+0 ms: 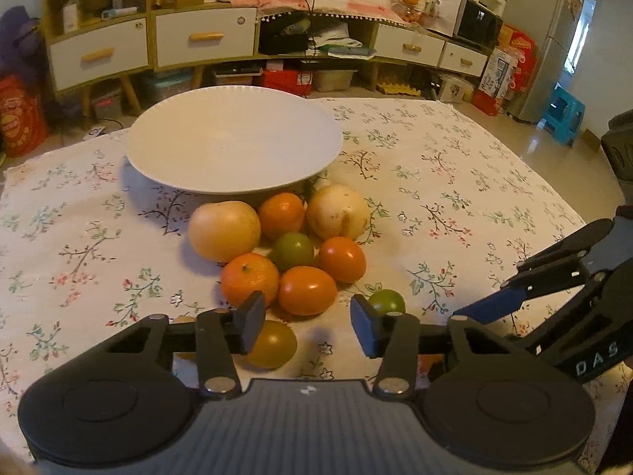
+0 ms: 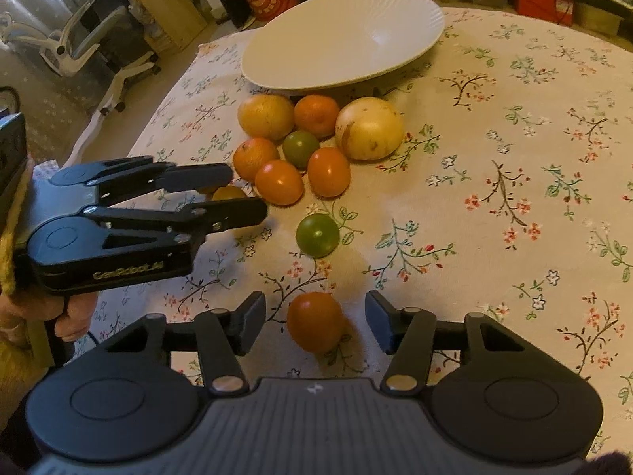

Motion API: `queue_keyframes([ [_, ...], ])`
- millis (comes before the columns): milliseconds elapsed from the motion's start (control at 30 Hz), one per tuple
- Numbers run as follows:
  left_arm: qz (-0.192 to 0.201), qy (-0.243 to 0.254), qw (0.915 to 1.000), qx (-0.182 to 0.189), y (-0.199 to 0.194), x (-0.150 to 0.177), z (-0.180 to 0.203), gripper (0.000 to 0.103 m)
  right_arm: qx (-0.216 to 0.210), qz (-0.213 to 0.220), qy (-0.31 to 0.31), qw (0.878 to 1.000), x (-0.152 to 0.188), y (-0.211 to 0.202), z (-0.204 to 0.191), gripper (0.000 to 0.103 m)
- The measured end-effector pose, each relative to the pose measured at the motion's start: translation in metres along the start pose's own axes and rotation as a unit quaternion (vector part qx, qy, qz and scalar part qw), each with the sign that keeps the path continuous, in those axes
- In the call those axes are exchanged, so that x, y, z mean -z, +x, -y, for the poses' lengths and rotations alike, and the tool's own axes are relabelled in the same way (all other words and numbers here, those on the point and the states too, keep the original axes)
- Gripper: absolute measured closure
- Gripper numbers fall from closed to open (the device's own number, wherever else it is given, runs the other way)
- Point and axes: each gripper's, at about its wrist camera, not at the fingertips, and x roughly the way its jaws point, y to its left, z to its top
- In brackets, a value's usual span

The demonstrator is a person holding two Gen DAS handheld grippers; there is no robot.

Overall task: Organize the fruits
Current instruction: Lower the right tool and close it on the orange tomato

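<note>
I hold both sets of jaws apart and empty: my right gripper [image 2: 314,322] straddles a lone orange tomato [image 2: 315,321] without touching it, my left gripper [image 1: 307,322] has an olive tomato [image 1: 273,343] at its seven o'clock. An off-centre squeeze could roll either into the fruit pile [image 1: 283,249] at twelve o'clock. Beyond, the white plate [image 1: 233,142] waits unfilled.
</note>
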Motion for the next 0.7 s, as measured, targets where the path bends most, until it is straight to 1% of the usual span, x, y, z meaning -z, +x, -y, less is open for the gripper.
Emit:
queue_keyframes([
  [100, -0.005, 0.001, 1.0, 0.002, 0.003, -0.001, 0.001, 0.077, -0.001, -0.006, -0.006, 1.0, 0.001, 0.003, -0.003, 0.058],
  [233, -0.012, -0.001, 0.9999, 0.0, 0.008, -0.002, 0.001, 0.082, 0.002, -0.01, -0.008, 1.0, 0.002, 0.005, -0.003, 0.063],
  [400, -0.016, -0.011, 0.9998, -0.002, 0.014, -0.003, 0.003, 0.083, 0.003, -0.01, -0.006, 1.0, 0.002, 0.005, -0.001, 0.069],
  [700, -0.017, -0.033, 0.9993, -0.005, 0.019, -0.005, 0.001, 0.082, 0.011, -0.01, -0.019, 1.0, 0.003, 0.008, -0.005, 0.071],
])
